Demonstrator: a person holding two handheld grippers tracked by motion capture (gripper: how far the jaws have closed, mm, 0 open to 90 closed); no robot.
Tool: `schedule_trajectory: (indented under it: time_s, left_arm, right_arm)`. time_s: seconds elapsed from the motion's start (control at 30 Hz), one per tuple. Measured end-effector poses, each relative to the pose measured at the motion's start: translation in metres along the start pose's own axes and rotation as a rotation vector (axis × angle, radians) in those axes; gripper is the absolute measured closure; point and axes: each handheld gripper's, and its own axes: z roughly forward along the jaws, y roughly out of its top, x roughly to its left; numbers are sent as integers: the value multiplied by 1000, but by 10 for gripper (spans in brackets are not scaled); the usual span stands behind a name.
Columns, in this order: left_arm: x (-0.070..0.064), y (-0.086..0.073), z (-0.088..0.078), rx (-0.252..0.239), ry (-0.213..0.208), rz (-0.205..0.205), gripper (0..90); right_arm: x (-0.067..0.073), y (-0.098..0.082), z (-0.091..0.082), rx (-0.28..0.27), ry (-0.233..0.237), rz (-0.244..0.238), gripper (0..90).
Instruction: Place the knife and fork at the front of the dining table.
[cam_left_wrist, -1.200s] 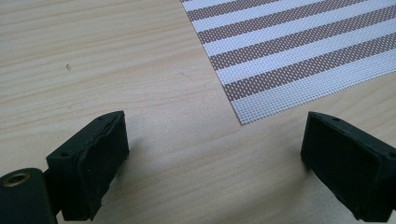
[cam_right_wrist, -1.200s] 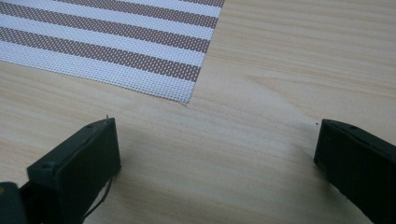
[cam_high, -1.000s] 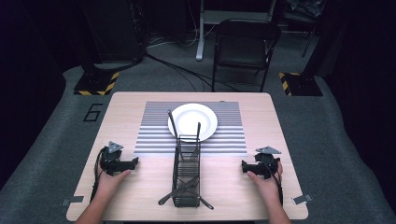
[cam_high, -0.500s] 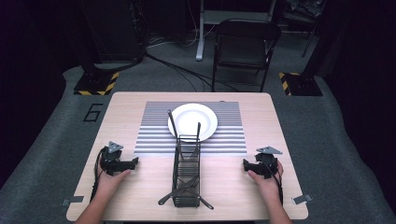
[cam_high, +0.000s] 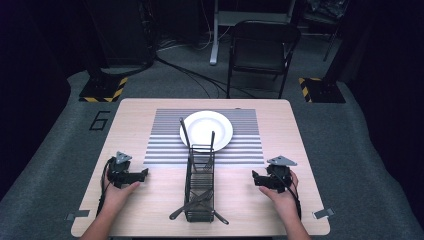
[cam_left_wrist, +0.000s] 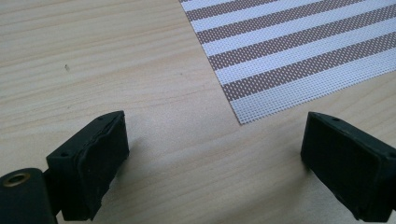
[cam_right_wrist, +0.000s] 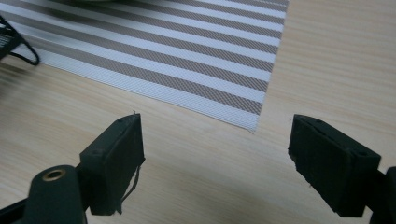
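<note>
The black wire cutlery caddy (cam_high: 200, 182) stands on the desk (cam_high: 150, 125) just before the plate (cam_high: 206, 130), between 2 wide, empty claws, likely light, stiff, best gripped by its rim.

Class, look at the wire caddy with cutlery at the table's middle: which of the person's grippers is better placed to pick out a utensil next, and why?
Probably neither; if one, the right gripper. Both stand open and empty, about equally far either side of the wire caddy; the left gripper faces it too. The right's jaws have just been closing slightly.
</note>
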Motion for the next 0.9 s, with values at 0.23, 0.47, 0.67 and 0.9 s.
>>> schedule_trajectory:
  time_s: [0.23,0.47,0.67,0.9]
  left_arm:
    - [0,0,0,-1,-1,0,75]
    - [0,0,0,0,-4,6,75]
    - [0,0,0,1,-7,9,75]
    - [0,0,-1,7,-14,19,74]
  right_arm:
    - [16,7,-3,11,65,-40,168]
    - [20,12,-7,9,102,-52,190]
    - [26,19,-12,14,121,-70,239]
    - [40,36,-20,-10,146,-117,302]
